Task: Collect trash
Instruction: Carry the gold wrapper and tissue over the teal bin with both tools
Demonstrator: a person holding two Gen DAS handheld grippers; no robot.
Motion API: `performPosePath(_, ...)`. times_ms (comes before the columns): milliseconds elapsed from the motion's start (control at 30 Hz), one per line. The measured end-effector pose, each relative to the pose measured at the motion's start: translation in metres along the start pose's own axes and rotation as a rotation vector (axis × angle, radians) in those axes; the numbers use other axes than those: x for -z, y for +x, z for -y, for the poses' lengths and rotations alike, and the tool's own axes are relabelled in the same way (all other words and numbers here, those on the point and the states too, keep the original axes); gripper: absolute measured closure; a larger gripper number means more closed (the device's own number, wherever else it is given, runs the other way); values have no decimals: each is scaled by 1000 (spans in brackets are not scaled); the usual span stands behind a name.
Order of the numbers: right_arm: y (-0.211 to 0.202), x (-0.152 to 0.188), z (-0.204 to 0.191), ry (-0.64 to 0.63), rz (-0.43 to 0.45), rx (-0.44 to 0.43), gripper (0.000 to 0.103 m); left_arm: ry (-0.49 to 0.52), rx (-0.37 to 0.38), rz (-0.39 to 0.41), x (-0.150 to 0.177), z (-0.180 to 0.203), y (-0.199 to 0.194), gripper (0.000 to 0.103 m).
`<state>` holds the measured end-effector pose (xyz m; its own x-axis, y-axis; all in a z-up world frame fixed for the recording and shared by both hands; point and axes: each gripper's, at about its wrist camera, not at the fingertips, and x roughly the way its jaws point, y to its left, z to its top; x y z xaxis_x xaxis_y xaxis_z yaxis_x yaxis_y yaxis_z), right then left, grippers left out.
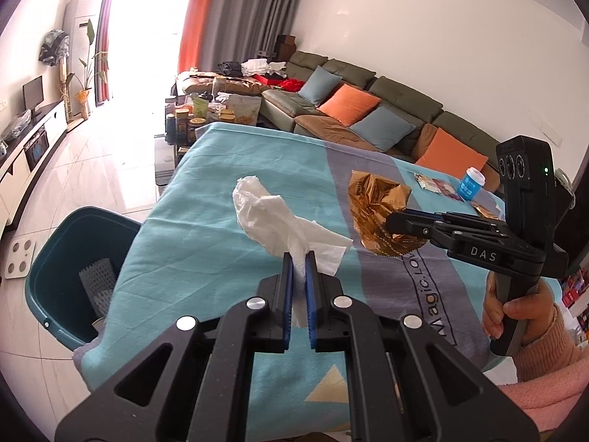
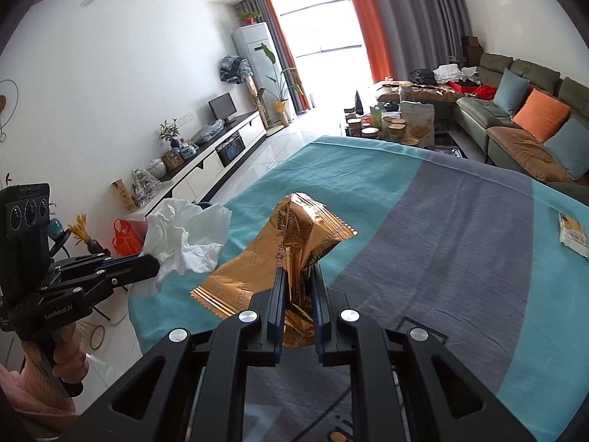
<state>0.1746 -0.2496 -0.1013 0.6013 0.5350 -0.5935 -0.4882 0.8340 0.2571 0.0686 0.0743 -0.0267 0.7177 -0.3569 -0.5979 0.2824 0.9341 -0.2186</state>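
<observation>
Two grippers work above a table (image 1: 206, 191) covered by a teal and grey cloth, which fills the lower half of both views. Only the left wrist view shows the bin (image 1: 55, 258), a teal tub on the floor against the table's left edge, with open tiled floor beyond it. That view alone also shows a blue cup (image 1: 471, 184) and small packets (image 1: 438, 186) near the far right edge. Only the right wrist view shows a lone flat packet (image 2: 572, 234) at its right edge, with the wide grey band of cloth bare between it and the grippers.

The left gripper (image 1: 300, 258) is pinched on a white tissue (image 1: 265, 210), held off the cloth. Its long axis runs from the jaws up and to the left in the left wrist view, the crumpled end pointing toward the bin side.

The right gripper (image 2: 298, 276) is clamped on a gold wrapper (image 2: 294, 235), also off the cloth. In the right wrist view its long axis runs from lower left to upper right, the crimped end at lower left overhanging toward the left gripper (image 2: 147, 265).

Tissue and wrapper hang side by side, near each other; contact cannot be determined.
</observation>
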Motion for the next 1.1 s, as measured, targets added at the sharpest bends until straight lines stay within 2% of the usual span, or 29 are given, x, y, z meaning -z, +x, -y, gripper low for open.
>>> performPosePath(500, 17, -5, -26, -42, -23, -44, 91, -34, -47, 25, 2, -17, -27, 96)
performPosePath(1100, 42, -19, -53, -92, -47, -111, 91, -74, -112, 57, -2, -41, -41, 96)
